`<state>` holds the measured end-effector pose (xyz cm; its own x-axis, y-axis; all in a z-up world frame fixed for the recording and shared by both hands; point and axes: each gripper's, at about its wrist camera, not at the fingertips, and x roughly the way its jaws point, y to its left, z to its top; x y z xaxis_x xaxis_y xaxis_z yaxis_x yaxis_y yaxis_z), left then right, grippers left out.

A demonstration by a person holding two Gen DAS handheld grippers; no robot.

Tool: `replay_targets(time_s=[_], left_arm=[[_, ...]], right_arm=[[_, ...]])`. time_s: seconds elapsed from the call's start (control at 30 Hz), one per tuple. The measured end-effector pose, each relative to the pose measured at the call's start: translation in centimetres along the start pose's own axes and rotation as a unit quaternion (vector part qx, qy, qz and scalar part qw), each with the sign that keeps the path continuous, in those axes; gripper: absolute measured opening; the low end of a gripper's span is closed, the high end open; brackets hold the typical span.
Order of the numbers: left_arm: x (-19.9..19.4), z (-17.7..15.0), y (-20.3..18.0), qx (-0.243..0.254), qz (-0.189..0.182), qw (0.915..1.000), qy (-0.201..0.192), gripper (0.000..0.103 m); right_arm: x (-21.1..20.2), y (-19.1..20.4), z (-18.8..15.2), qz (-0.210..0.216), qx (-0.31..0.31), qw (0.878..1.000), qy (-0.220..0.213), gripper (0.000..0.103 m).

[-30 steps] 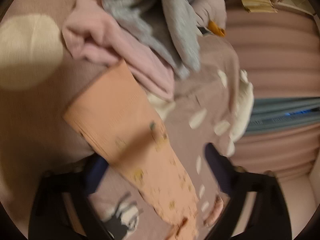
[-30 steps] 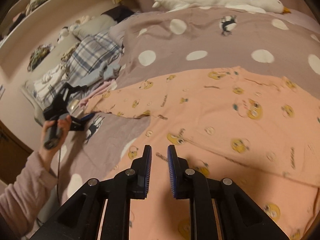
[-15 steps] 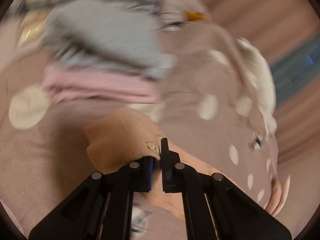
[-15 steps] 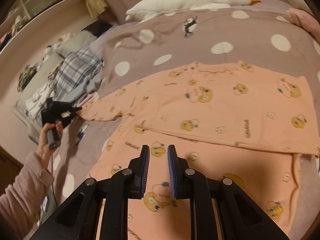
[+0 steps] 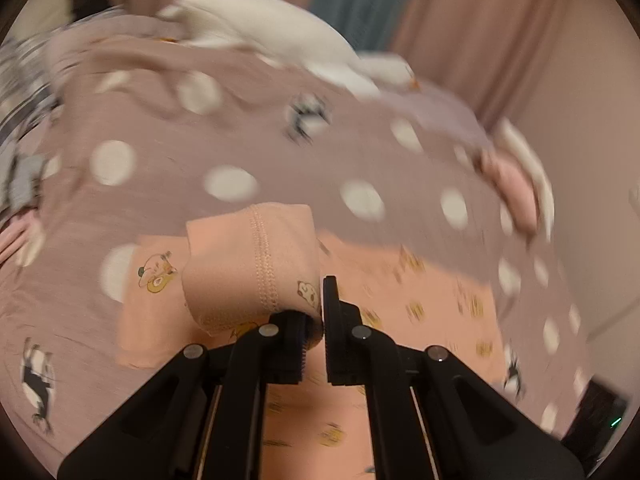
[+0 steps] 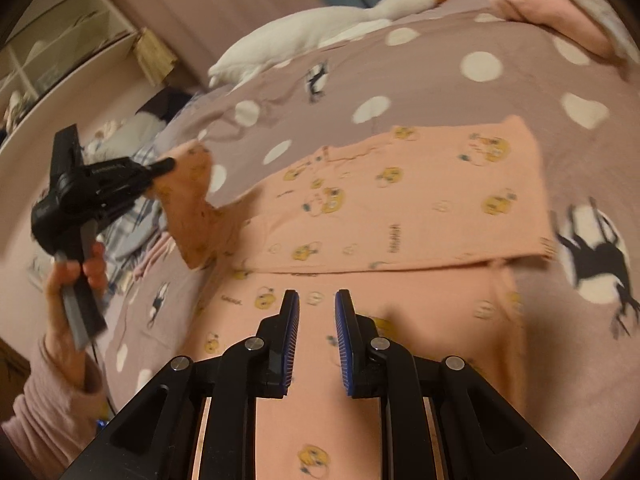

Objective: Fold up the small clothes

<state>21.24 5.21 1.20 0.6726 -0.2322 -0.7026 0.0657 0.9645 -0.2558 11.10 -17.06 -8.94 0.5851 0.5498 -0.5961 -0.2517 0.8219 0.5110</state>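
Peach garment (image 6: pixel 400 200) sleeve at nine o'clock is pinched by our left gripper (image 5: pixel 322 304); our right gripper (image 6: pixel 317 304) hovers, jaws slightly parted, empty.

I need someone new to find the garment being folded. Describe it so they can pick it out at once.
Start at the mauve polka-dot bedspread with the white goose plush along its far edge. Spread mid-bed lies the peach top, one sleeve lifted in the left gripper. Unlike the plaid and grey clothes piled at the bed's edge, it alone carries small yellow cartoon birds.
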Motion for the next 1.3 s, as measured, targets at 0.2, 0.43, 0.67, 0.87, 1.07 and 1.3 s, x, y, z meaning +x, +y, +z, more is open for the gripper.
replay_targets(time_s=[0.2,0.43,0.67,0.87,1.07,1.3], left_arm=[[5.2,-4.3,-5.1,0.075,0.022,0.9929,0.09,0.074],[2.6,-4.9,-3.6,0.069,-0.038,0.9939,0.077,0.085],[-2.3,-7.9,3.6,0.007,-0.01,0.999,0.043,0.094],[-4.5,-11.1,8.0,-0.063,-0.008,0.997,0.045,0.094],[-6.9,-12.8,9.0,-0.067,-0.013,0.997,0.035,0.094],[-7.8,-13.7,11.0,-0.093,-0.034,0.9945,0.035,0.094]], right_arm=[[-2.1,-2.5,-0.7,-0.021,0.023,0.999,-0.006,0.021],[-3.2,-3.8,-0.7,-0.017,0.048,0.999,-0.016,0.023],[-1.5,-0.9,0.7,-0.008,0.01,1.0,-0.004,0.023],[3.4,6.1,2.7,-0.013,-0.092,0.995,0.032,0.023],[10.7,12.9,4.9,-0.052,-0.211,0.973,0.082,0.023],[16.4,15.4,4.4,-0.133,-0.306,0.93,0.152,0.038]])
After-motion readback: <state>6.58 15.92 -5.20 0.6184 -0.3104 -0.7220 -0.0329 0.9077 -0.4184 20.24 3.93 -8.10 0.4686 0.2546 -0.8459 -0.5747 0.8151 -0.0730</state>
